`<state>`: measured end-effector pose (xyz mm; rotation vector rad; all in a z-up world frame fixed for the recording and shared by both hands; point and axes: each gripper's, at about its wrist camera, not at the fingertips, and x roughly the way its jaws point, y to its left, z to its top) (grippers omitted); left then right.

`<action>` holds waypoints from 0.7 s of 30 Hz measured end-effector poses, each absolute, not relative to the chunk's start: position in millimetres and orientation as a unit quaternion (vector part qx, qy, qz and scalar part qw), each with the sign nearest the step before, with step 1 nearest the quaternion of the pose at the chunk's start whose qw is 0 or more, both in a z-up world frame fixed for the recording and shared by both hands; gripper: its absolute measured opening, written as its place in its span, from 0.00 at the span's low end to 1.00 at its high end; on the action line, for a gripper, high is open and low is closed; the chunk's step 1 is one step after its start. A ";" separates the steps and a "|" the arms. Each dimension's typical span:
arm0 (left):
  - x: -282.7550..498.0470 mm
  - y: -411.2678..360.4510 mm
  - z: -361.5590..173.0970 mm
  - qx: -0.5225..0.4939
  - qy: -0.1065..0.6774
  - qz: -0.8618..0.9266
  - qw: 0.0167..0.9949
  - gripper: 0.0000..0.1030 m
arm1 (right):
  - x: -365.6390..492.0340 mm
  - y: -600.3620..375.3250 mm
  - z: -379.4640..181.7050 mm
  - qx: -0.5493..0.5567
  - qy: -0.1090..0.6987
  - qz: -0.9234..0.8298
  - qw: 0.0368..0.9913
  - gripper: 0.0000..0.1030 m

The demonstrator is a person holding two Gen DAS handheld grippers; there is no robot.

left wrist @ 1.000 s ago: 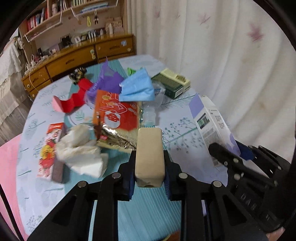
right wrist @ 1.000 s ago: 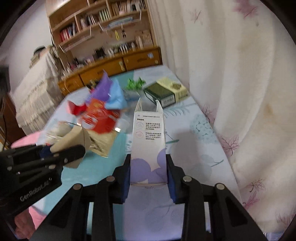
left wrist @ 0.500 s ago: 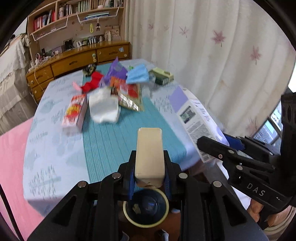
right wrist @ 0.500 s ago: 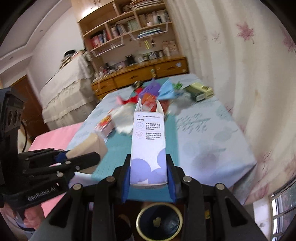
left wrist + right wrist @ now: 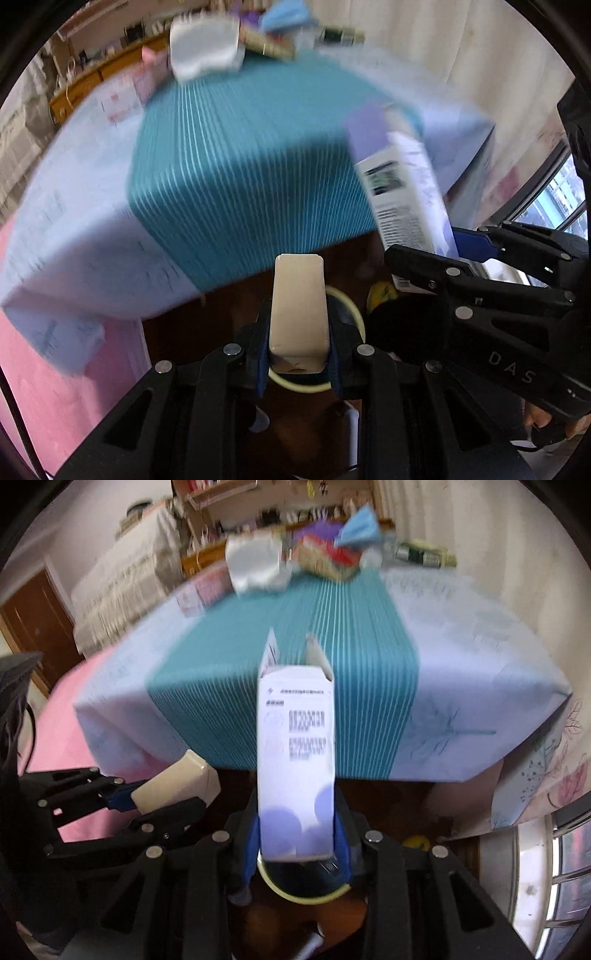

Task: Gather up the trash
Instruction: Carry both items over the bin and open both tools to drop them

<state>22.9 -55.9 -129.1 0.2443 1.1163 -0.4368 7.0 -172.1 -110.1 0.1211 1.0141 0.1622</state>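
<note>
beige box lengthwise in clenched left tongs; right tongs grip white carton (flaps forward).

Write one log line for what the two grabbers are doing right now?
left gripper: shut on beige box | right gripper: shut on white-purple carton | both: over yellow-rimmed bin, off table edge
</note>
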 end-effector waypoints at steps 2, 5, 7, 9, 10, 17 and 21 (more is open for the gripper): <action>27.8 -54.2 -148.2 0.108 0.544 -0.206 0.806 0.23 | 12.0 -170.7 -131.2 0.056 0.505 0.073 0.858 0.33; 34.4 -50.1 -176.6 0.101 0.565 -0.201 0.794 0.23 | 17.0 -168.1 -170.0 0.050 0.546 0.068 0.834 0.33; 40.7 -47.6 -196.3 0.093 0.578 -0.198 0.786 0.23 | 21.1 -168.8 -198.4 0.062 0.576 0.069 0.812 0.33; 49.3 -44.6 -221.6 0.080 0.601 -0.192 0.772 0.23 | 25.1 -173.4 -226.5 0.091 0.608 0.068 0.785 0.33; 54.3 -42.3 -233.9 0.066 0.615 -0.187 0.763 0.23 | 26.3 -175.8 -239.9 0.108 0.621 0.071 0.773 0.33; 68.0 -30.3 -279.6 0.027 0.651 -0.164 0.740 0.23 | 29.1 -184.8 -298.6 0.188 0.661 0.084 0.722 0.33; 72.6 -31.1 -296.6 0.025 0.663 -0.152 0.733 0.23 | 34.0 -185.9 -317.8 0.212 0.672 0.082 0.705 0.33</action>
